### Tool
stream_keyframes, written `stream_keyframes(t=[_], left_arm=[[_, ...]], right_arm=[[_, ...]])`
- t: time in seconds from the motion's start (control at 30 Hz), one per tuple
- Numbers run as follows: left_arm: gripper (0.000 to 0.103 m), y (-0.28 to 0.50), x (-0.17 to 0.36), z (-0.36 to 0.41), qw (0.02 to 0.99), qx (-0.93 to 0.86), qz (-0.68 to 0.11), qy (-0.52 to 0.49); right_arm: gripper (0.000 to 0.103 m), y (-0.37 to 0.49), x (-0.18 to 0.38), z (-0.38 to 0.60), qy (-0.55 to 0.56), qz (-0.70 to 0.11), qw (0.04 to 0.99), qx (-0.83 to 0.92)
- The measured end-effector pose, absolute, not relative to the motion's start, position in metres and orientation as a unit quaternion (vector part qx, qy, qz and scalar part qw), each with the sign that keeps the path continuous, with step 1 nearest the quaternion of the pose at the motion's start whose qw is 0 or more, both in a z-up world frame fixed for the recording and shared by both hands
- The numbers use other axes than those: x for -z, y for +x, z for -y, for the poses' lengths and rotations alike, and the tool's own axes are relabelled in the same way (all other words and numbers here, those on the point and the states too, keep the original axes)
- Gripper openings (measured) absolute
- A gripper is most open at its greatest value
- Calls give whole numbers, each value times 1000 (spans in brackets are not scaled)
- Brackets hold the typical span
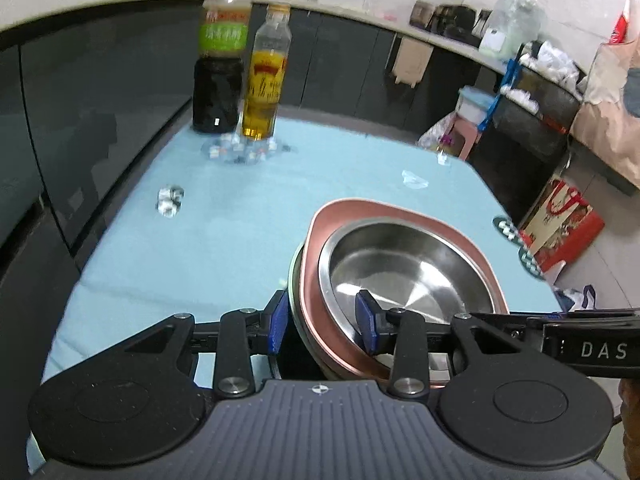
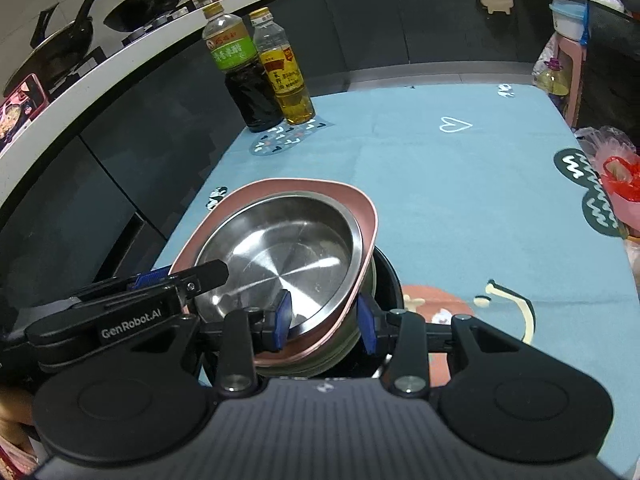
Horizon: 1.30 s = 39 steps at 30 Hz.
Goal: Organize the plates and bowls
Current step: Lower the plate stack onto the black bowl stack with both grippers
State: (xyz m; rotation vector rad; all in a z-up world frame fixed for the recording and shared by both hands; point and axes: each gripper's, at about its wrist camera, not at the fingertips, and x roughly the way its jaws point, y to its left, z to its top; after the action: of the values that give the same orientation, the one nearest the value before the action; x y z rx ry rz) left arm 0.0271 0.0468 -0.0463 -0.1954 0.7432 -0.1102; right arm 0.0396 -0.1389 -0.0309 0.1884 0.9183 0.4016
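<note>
A steel bowl (image 1: pixel 400 276) (image 2: pixel 280 256) sits in a pink plate (image 1: pixel 340 216) (image 2: pixel 360 204). Under the plate are a second steel bowl (image 2: pixel 344 340) and a black bowl (image 2: pixel 390 280). My left gripper (image 1: pixel 322 312) is shut on the stack's left rim, with one blue pad inside the top bowl and the other outside. My right gripper (image 2: pixel 324 316) is shut on the opposite rim in the same way. Each gripper also shows in the other's view, the left gripper (image 2: pixel 184 276) and the right gripper (image 1: pixel 520 318). The bottom of the stack is hidden.
The table has a light blue cloth (image 2: pixel 460 200). A dark sauce bottle (image 1: pixel 218 88) (image 2: pixel 248 80) and an oil bottle (image 1: pixel 266 80) (image 2: pixel 288 84) stand at its far left edge. Dark cabinets and a counter with woks (image 2: pixel 152 0) run behind. Plastic bags (image 2: pixel 620 184) and a red gift bag (image 1: pixel 560 220) lie off to the right.
</note>
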Motion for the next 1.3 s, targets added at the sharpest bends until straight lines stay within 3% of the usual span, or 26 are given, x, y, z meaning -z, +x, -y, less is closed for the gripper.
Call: stream_keyframes(t=[0.33, 0.47, 0.6, 1.07, 1.17, 1.3], left_arm=[[37, 18, 60, -47, 916, 68, -387, -86], [39, 14, 59, -52, 921, 67, -375, -83], [42, 13, 55, -56, 928, 53, -361, -74], [47, 24, 67, -57, 916, 63, -386, -88], [55, 26, 69, -57, 916, 58, -388, -88], [57, 28, 71, -59, 915, 62, -388, -95]], right_arm=[[22, 33, 41, 147, 101, -447, 865, -204], [38, 29, 40, 154, 111, -417, 879, -202], [46, 29, 44, 163, 131, -405, 883, -200], [49, 39, 71, 171, 188, -445, 853, -197], [49, 40, 75, 171, 194, -449, 849, -198], [50, 42, 79, 170, 204, -455, 843, -200]])
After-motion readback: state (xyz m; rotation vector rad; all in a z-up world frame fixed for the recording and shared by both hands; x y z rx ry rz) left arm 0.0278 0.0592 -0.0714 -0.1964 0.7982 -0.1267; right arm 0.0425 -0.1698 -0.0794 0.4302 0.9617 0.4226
